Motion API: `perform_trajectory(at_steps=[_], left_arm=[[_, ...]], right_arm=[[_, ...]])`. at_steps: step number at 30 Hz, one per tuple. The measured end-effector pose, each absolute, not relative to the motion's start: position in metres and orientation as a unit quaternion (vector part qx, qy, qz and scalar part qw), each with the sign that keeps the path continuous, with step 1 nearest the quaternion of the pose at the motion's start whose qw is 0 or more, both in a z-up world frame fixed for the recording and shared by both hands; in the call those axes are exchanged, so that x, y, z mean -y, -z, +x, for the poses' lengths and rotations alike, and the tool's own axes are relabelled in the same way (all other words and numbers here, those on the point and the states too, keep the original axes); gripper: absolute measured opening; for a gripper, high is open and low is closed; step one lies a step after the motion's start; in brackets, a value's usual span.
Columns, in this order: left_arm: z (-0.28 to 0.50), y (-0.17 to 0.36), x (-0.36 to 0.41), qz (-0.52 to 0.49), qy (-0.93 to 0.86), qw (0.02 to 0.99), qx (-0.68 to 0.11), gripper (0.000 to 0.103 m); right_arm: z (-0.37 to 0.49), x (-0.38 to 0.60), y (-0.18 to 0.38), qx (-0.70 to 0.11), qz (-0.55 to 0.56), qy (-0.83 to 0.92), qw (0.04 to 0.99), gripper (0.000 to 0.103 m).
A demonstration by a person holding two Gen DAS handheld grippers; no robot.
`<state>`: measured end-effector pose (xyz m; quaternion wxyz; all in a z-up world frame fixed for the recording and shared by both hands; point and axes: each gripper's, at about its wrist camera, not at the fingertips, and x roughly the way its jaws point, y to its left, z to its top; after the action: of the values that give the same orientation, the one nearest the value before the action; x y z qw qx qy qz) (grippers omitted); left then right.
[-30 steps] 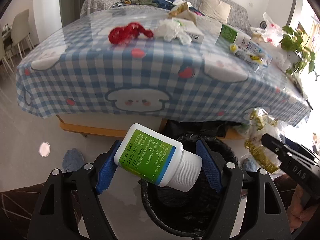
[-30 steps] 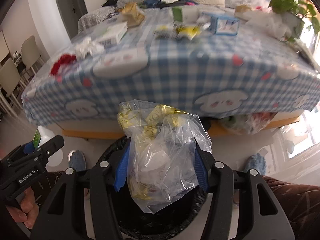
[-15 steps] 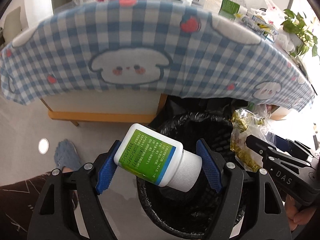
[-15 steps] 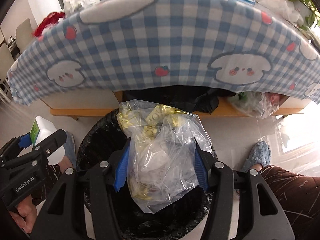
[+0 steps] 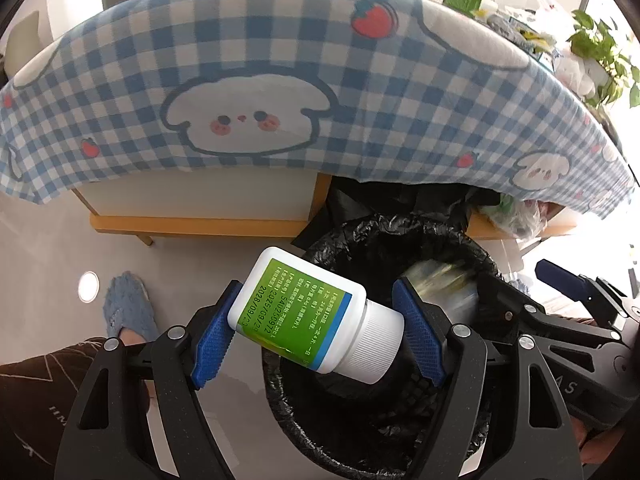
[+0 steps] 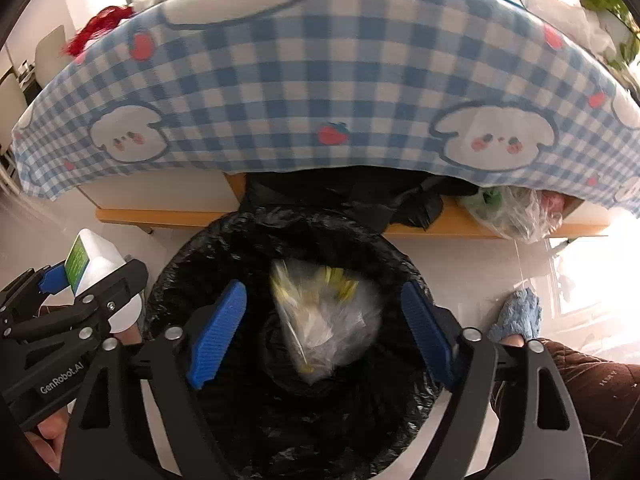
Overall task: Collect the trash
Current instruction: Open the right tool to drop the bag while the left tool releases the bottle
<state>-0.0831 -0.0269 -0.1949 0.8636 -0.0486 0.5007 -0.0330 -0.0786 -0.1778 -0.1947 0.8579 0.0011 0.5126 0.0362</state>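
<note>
Black plastic lines the round trash bin [image 6: 280,240] on the floor in front of the table draped in a blue-and-white checked cloth [image 5: 280,80], and your right gripper [image 6: 324,328] stands wide and empty above it, while your left gripper [image 5: 316,332] clamps a white pill bottle with a green label [image 5: 304,320] over the bin's left rim. Shift that bottle further over the dark opening before you let go, so it drops inside and not onto the floor. Half a second ago the right jaws held the clear plastic bag of yellow wrappers [image 6: 324,320]; they have just been opening, and the bag now falls, blurred, into the bin.
</note>
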Motion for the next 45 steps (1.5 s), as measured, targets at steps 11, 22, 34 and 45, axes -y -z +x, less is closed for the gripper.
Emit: perform_trajectory(at_steps=[11,22,34,45], left_arm=[[-0.077,0.198,0.049,-0.039,0.034,0.859,-0.509,0.074],[-0.072,0.2,0.078,-0.025,0.041,0.854,-0.518,0.074],[-0.071,0.204,0.103,-0.009,0.059,0.85,-0.523,0.075],[-0.072,0.199,0.103,-0.007,0.053,0.858,-0.511,0.093]], right_arm=[[-0.082,0.229,0.197,-0.51,0.012,-0.016,0.86,0.093],[-0.089,0.27,0.191,-0.502,0.029,0.021,0.864,0.094],[-0.095,0.288,0.186,-0.495,0.037,0.039,0.867,0.094],[-0.094,0.286,0.178,-0.489,0.037,0.043,0.87,0.094]])
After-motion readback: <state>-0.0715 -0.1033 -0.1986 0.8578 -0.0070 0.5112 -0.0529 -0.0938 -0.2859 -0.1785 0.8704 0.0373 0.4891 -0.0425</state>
